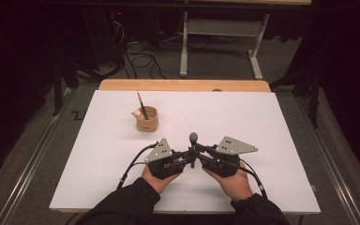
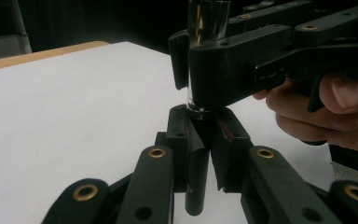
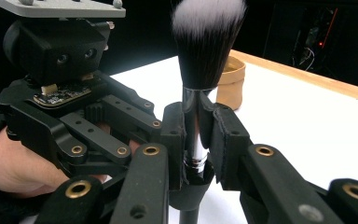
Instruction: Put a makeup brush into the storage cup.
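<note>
A makeup brush (image 1: 193, 146) stands upright over the white table, its grey-tipped bristle head (image 3: 205, 32) on top. My left gripper (image 2: 204, 122) is shut on the black handle (image 2: 196, 186), low down. From the other side my right gripper (image 3: 196, 119) is shut on the shiny silver ferrule (image 3: 195, 140), just above the left one. In the high view the left gripper (image 1: 186, 157) and right gripper (image 1: 200, 152) meet at the brush, at the middle front of the table. The jaws hide the part of the brush between them.
A tan cup (image 1: 147, 120) with a pencil (image 1: 142, 104) and a small pale figure on its rim stands at the back left of the white sheet (image 1: 243, 117). A wooden edge (image 1: 183, 85) runs behind. Cables trail from both grippers towards the person.
</note>
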